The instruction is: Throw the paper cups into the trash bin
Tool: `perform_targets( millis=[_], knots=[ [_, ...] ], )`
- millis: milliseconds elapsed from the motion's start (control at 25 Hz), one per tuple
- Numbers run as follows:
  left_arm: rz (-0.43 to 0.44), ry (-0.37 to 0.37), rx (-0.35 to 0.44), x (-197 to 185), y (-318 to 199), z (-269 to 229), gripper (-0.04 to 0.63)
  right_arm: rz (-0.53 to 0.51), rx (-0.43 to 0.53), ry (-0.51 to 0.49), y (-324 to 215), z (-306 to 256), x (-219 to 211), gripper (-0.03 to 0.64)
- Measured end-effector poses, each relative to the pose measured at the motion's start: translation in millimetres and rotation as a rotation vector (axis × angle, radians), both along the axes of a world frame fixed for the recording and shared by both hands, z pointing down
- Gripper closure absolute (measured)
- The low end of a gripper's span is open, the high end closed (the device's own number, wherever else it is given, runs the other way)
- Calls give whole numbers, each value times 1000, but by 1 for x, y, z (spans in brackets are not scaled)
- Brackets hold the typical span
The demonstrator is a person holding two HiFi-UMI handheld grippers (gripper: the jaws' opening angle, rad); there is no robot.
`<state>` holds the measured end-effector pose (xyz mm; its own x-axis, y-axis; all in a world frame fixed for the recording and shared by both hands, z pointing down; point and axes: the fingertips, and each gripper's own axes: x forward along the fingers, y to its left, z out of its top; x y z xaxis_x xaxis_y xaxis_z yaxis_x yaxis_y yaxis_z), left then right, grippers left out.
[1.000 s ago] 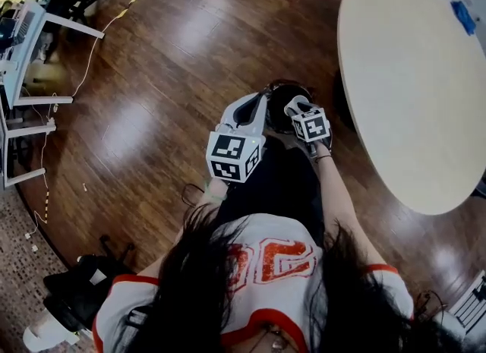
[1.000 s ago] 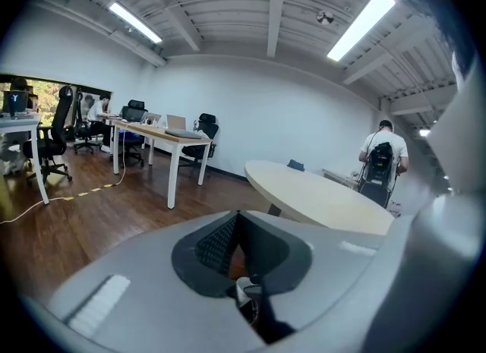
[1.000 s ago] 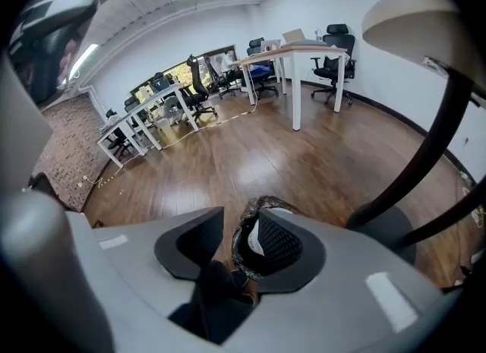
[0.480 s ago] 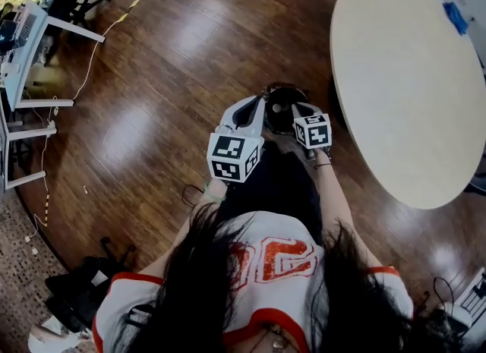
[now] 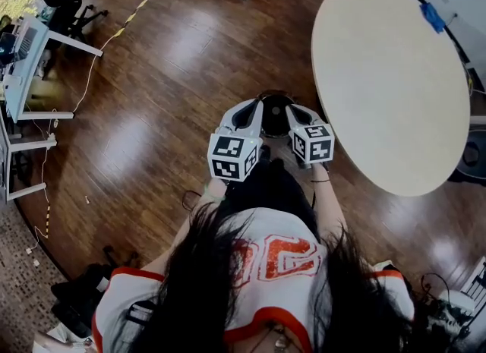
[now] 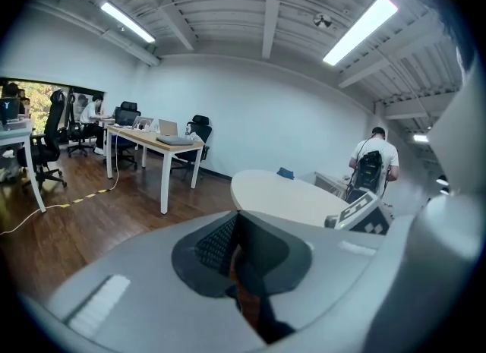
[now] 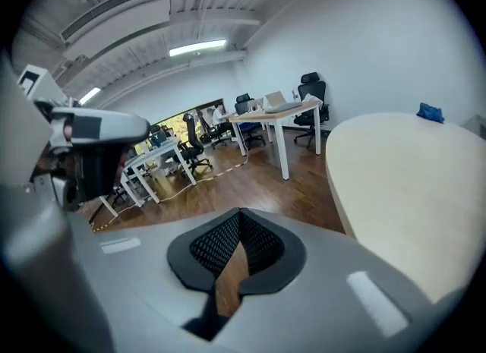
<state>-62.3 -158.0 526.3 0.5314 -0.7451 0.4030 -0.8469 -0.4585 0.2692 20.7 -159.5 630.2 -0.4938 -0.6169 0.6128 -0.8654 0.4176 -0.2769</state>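
Observation:
In the head view a dark round trash bin stands on the wooden floor in front of the person, partly hidden by both grippers. My left gripper hangs over the bin's left rim and my right gripper over its right rim. In the left gripper view the left gripper has its jaws together with nothing between them. The right gripper is likewise shut and empty in its own view. No paper cup shows in any view.
A round beige table stands close on the right, with a small blue thing at its far edge. White desks and office chairs line the left side. A cable crosses the floor. A person with a backpack stands beyond the table.
Both grippers have risen above the bin, the right one much more than the left. The right marker cube now looks larger and nearer the head camera.

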Motion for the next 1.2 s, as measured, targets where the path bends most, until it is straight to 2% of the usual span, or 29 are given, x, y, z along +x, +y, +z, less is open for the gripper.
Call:
perform_targets(
  millis=[200,440,1200],
  knots=[
    [10,6,23,3,-11,-13,595,16,80,-44,0,-60,-4,617],
    [19,21,38,12,-22,-23,595,56,148,-106,-5,-103,-2,617],
    [38,27,46,23,-15,-24,595,81,181,-148,7,-130,5,617]
  ],
)
